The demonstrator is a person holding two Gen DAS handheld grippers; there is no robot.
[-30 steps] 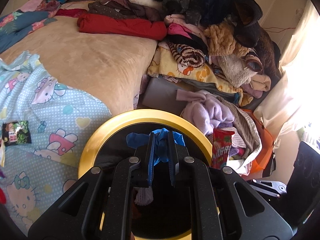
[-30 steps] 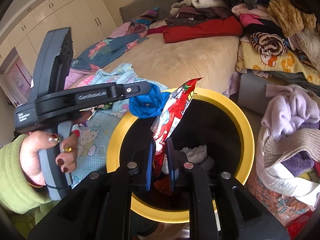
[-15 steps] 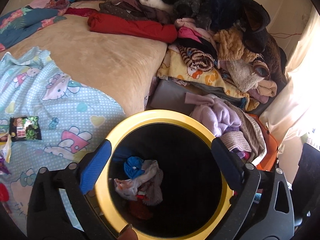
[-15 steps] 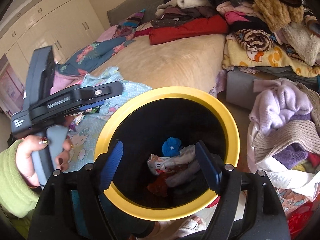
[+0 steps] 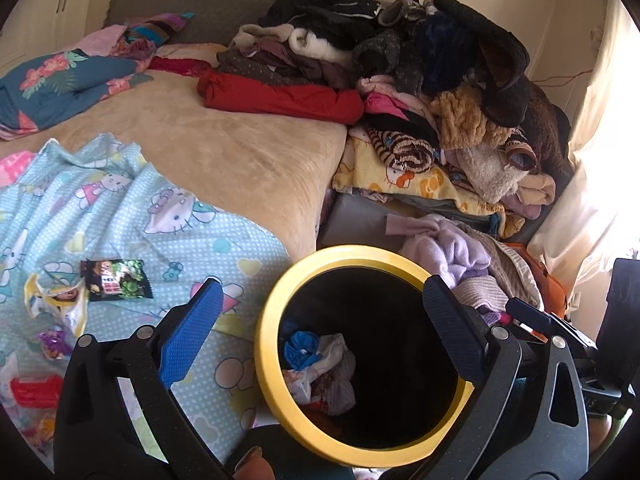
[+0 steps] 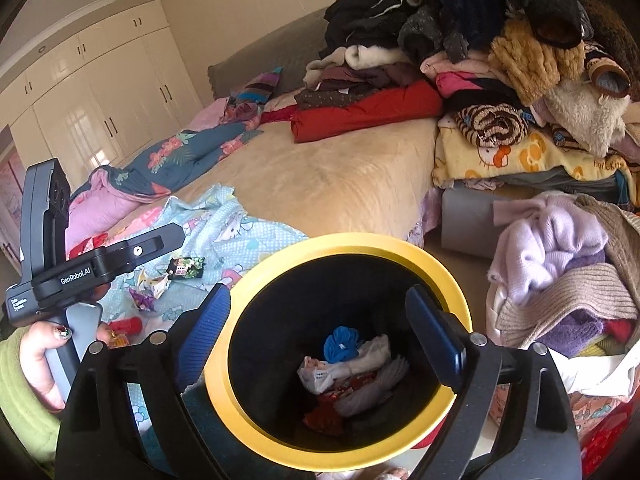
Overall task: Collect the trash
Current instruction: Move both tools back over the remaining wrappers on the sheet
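Fingers of both grippers, left gripper [image 5: 316, 340] and right gripper [image 6: 320, 340], have just spread and hold nothing; the blue wad [image 6: 340, 342] and red snack wrapper [image 6: 352, 384] now lie inside the yellow-rimmed bin [image 6: 448, 276]. Beside the bin, the green wrapper [image 5: 116, 280] still waits on the bed's blue sheet [image 5: 120, 208].

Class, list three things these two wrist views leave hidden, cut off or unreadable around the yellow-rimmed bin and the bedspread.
1. Bin bottom, both views: the blue wad and wrappers cover it, and the dark wall shades it.
2. Red item on the bedspread, left wrist view: cut off near the fisheye edge and blurred.
3. Print on the dark snack packet, both views: too small to read.
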